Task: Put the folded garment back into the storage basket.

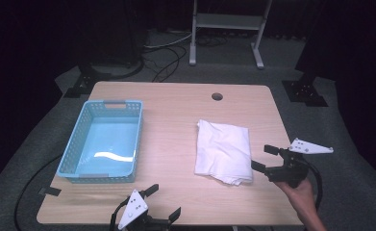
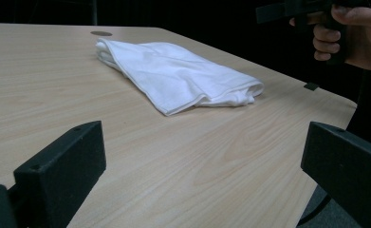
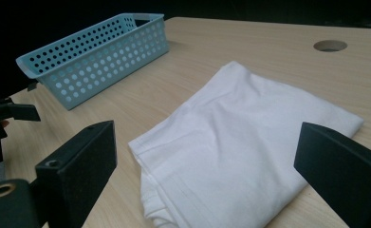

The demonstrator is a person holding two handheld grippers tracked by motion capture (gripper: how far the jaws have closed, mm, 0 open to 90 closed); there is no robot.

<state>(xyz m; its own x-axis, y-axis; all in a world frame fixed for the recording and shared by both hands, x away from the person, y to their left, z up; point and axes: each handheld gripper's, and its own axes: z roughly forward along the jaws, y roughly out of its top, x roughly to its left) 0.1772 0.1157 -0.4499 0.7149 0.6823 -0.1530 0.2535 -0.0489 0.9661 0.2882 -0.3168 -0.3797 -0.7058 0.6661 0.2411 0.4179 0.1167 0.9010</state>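
A folded white cloth (image 1: 223, 151) lies flat on the right half of the worktop (image 1: 176, 120), its near corner just beside the right gripper (image 1: 265, 157), whose jaws stand wide open and empty, pointed at the cloth's right edge. The left gripper (image 1: 165, 202) hangs at the near edge of the worktop, well apart from the cloth, its jaws also spread wide with nothing between them. The step in hand looks like a reach to take hold of the cloth. To do it well, the right gripper should come in low along the wood so one jaw slides under all the folded layers at the near corner, then close on the whole stack and not on the top sheet alone, or the fold may open on lifting. A pale blue perforated basket (image 1: 104, 142) sits empty on the left half, well apart from the cloth. Bare wood lies between them, and the round cable hole (image 1: 217, 96) at the far edge is out of the path.
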